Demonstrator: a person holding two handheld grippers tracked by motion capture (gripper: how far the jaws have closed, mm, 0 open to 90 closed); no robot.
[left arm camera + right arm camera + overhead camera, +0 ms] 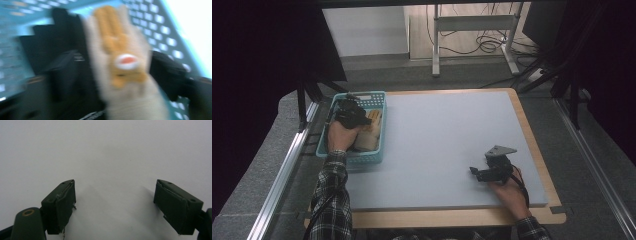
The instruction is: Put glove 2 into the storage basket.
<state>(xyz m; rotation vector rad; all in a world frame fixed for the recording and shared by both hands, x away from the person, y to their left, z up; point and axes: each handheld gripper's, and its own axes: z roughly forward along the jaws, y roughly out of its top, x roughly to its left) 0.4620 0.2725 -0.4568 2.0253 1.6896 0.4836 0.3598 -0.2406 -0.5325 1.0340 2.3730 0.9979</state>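
Observation:
A beige soft item with orange stripes and a small white and red oval (pixel 120 62) stands between the jaws of my left gripper (pixel 117 72), blurred, and both pads seem to press its sides. From the high view, my left gripper (pixel 353 114) is over the teal basket (pixel 379 96) at the table's left, with beige and orange items (pixel 373 120) beside it. Over the grey mat (pixel 437 130) at the front right, my right gripper (pixel 475 172) is open, nothing between its fingers (pixel 62 202).
The basket's perforated wall (pixel 160 27) rises close behind the held item. A wooden table edge (pixel 532 135) frames the mat. Metal rails (pixel 282 170) run along both sides, and a desk frame with cables (pixel 477 35) stands beyond the table.

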